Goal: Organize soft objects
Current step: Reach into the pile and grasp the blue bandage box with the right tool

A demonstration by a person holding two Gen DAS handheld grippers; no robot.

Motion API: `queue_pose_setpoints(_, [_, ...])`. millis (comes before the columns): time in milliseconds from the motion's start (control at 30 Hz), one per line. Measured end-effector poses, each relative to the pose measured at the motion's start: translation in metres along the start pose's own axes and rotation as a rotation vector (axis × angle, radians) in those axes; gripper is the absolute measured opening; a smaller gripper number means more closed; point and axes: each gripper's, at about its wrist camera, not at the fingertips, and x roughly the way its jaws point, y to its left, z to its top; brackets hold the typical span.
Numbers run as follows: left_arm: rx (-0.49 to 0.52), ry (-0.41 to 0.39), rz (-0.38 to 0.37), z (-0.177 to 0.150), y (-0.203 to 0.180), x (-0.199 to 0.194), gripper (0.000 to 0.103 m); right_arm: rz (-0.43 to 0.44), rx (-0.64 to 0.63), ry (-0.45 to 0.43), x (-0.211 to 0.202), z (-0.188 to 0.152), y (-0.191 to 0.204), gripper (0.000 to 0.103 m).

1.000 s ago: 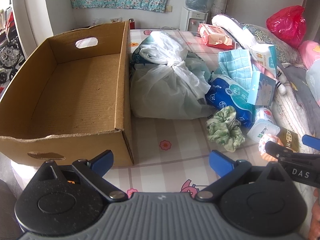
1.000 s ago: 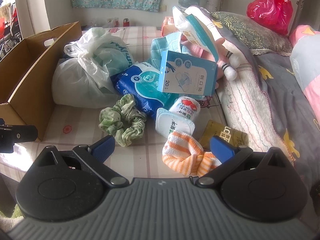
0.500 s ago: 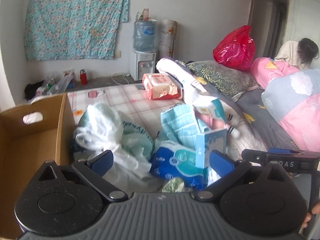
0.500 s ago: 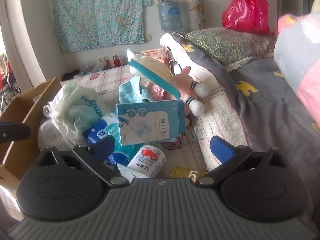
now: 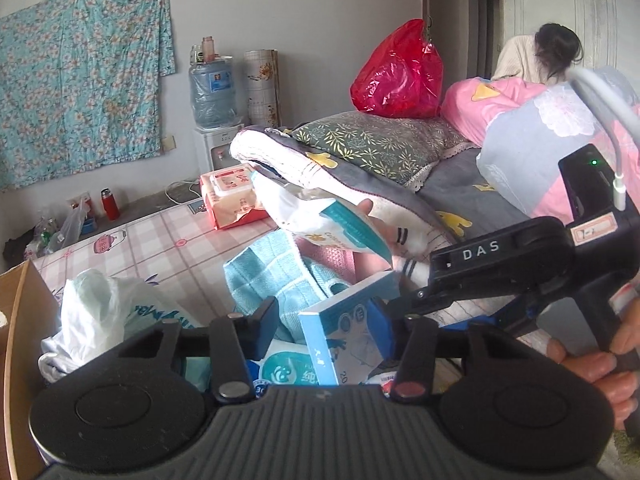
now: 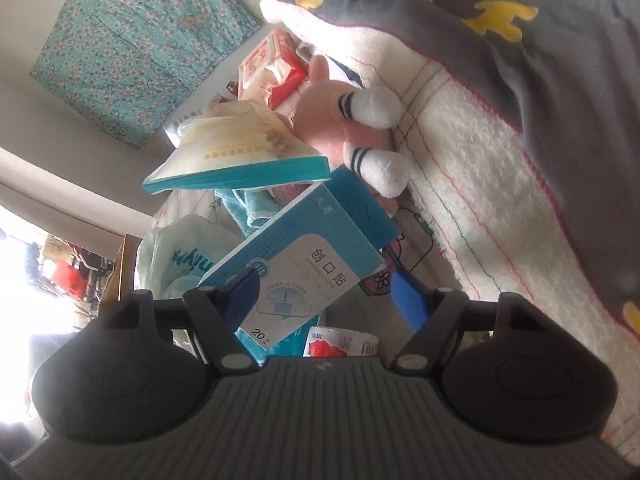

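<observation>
A blue-and-white plaster box leans on a blue tissue pack in the heap on the bed. My left gripper frames the box, its jaws closing, with a gap showing at the left finger. My right gripper is rolled sideways and straddles the same box. Its jaws are closing, its left pad overlaps the box corner and its right pad stands apart. A pink plush toy, a light blue towel and a white-teal pouch lie just beyond.
A tied white plastic bag and the cardboard box stand at the left. A red-white wipes pack lies further back. A folded blanket, pillows and a red bag fill the right. A person sits far back.
Both views have swung up from the sheet and moved in on the heap. Both pairs of jaws have narrowed. The right view has rolled sideways. The green scrunchie and orange striped cloth have left view.
</observation>
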Motion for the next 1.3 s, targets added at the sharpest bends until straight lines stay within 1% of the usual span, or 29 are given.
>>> queue_pose_setpoints(67, [0.019, 0.001, 0.003, 0.003, -0.005, 0.009, 0.044, 0.021, 0.047, 0.030, 0.010, 0.003, -0.007, 0.066])
queue_pose_setpoints(200, [0.032, 0.026, 0.010, 0.010, -0.009, 0.025, 0.038, 0.065, 0.129, 0.064, 0.027, 0.008, -0.019, 0.066])
queue_pose_setpoints(300, [0.039, 0.051, 0.023, 0.012, -0.009, 0.038, 0.030, 0.087, 0.183, 0.089, 0.039, 0.010, -0.025, 0.067])
queue_pose_setpoints(400, [0.035, 0.094, 0.038, 0.011, -0.005, 0.048, 0.021, 0.116, 0.233, 0.112, 0.053, 0.012, -0.030, 0.067])
queue_pose_setpoints(467, [0.019, 0.124, 0.052, 0.007, -0.001, 0.052, 0.019, 0.138, 0.247, 0.116, 0.059, 0.013, -0.029, 0.067])
queue_pose_setpoints(500, [0.008, 0.141, 0.050, 0.006, 0.002, 0.053, 0.017, 0.143, 0.248, 0.116, 0.062, 0.014, -0.028, 0.067])
queue_pose_setpoints(533, [-0.003, 0.154, 0.050, 0.005, 0.005, 0.055, 0.016, 0.149, 0.247, 0.113, 0.065, 0.014, -0.026, 0.067])
queue_pose_setpoints(600, [-0.016, 0.165, 0.051, 0.003, 0.011, 0.054, 0.016, 0.163, 0.250, 0.108, 0.070, 0.016, -0.023, 0.067])
queue_pose_setpoints(667, [-0.033, 0.166, 0.027, 0.004, 0.017, 0.052, 0.018, 0.171, 0.260, 0.105, 0.075, 0.016, -0.021, 0.066])
queue_pose_setpoints(733, [-0.065, 0.166, -0.010, 0.005, 0.022, 0.050, 0.031, 0.180, 0.263, 0.099, 0.077, 0.018, -0.019, 0.063])
queue_pose_setpoints(767, [-0.080, 0.168, -0.026, 0.007, 0.024, 0.050, 0.035, 0.177, 0.259, 0.094, 0.076, 0.017, -0.019, 0.060])
queue_pose_setpoints(800, [-0.091, 0.167, -0.042, 0.007, 0.026, 0.051, 0.045, 0.174, 0.255, 0.089, 0.076, 0.017, -0.017, 0.055])
queue_pose_setpoints(833, [-0.100, 0.165, -0.055, 0.008, 0.027, 0.051, 0.054, 0.172, 0.249, 0.081, 0.075, 0.015, -0.015, 0.053])
queue_pose_setpoints(867, [-0.102, 0.167, -0.065, 0.008, 0.027, 0.052, 0.059, 0.170, 0.248, 0.077, 0.073, 0.013, -0.014, 0.049])
queue_pose_setpoints(900, [-0.101, 0.174, -0.073, 0.008, 0.027, 0.054, 0.068, 0.169, 0.247, 0.071, 0.072, 0.013, -0.012, 0.047])
queue_pose_setpoints(933, [-0.099, 0.186, -0.081, 0.008, 0.027, 0.057, 0.072, 0.168, 0.246, 0.066, 0.072, 0.014, -0.011, 0.046])
queue_pose_setpoints(1000, [-0.093, 0.206, -0.107, 0.007, 0.025, 0.060, 0.073, 0.169, 0.246, 0.058, 0.072, 0.016, -0.009, 0.044])
queue_pose_setpoints(1067, [-0.082, 0.217, -0.132, 0.004, 0.022, 0.061, 0.079, 0.172, 0.253, 0.056, 0.072, 0.017, -0.012, 0.043])
queue_pose_setpoints(1133, [-0.055, 0.211, -0.143, 0.004, 0.018, 0.061, 0.087, 0.177, 0.257, 0.053, 0.073, 0.019, -0.013, 0.042])
queue_pose_setpoints(1200, [-0.014, 0.208, -0.148, 0.004, 0.012, 0.061, 0.088, 0.184, 0.256, 0.051, 0.071, 0.020, -0.014, 0.039])
queue_pose_setpoints(1300, [0.034, 0.206, -0.130, 0.004, 0.004, 0.064, 0.088, 0.198, 0.263, 0.048, 0.068, 0.020, -0.013, 0.035])
